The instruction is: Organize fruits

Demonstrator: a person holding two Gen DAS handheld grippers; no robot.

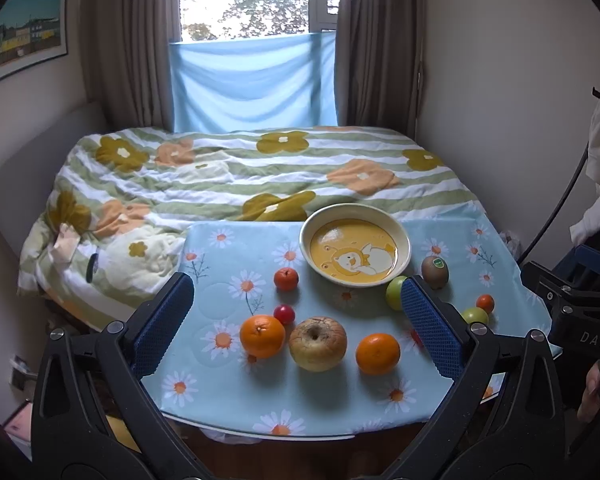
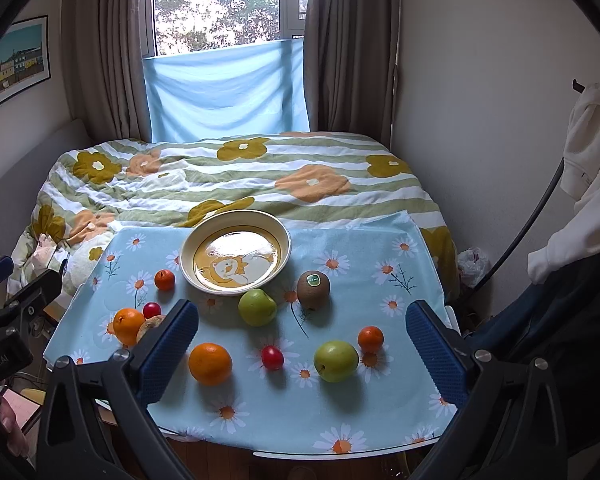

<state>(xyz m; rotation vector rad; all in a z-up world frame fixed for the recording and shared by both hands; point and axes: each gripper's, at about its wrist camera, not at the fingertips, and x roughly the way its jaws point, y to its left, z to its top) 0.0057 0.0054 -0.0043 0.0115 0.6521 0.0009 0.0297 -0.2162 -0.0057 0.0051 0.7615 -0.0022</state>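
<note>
A cream and yellow bowl with a duck picture stands empty at the far side of a table with a blue daisy cloth. Loose fruit lies in front of it: two oranges, a wrinkled apple, green apples, a kiwi, small red and orange fruits. My left gripper hangs open above the near fruit, holding nothing. My right gripper is open too, over the table's right half.
A bed with a flowered quilt lies just behind the table, below a curtained window. A white garment hangs on the right wall. The right gripper's body shows at the left view's right edge.
</note>
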